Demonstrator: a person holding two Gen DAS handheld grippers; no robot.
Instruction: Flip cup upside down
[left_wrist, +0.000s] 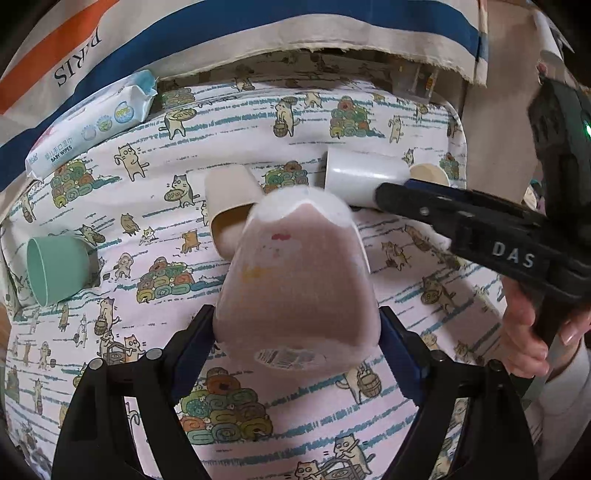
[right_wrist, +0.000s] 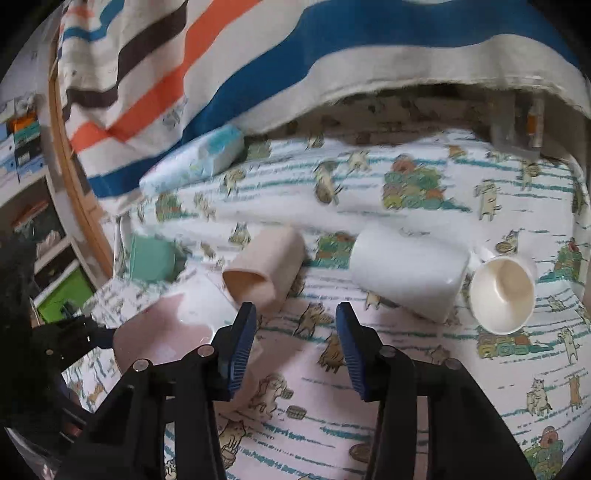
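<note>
My left gripper (left_wrist: 297, 325) is shut on a pink cup (left_wrist: 295, 280), gripping its base end with a barcode label; the cup points away from the camera, above the cat-print cloth. The same pink cup (right_wrist: 162, 325) shows at the left of the right wrist view, held by the left gripper (right_wrist: 103, 334). My right gripper (right_wrist: 295, 332) is open and empty above the cloth, in front of a beige cup (right_wrist: 264, 271) and a white cup (right_wrist: 406, 273), both on their sides. The right gripper (left_wrist: 402, 195) shows in the left wrist view by the white cup (left_wrist: 360, 177).
A teal cup (left_wrist: 55, 269) lies on its side at the left. A small cream cup (right_wrist: 502, 291) lies right of the white one. A baby wipes pack (left_wrist: 92, 125) sits at the back left. A striped cloth (right_wrist: 258, 66) hangs behind.
</note>
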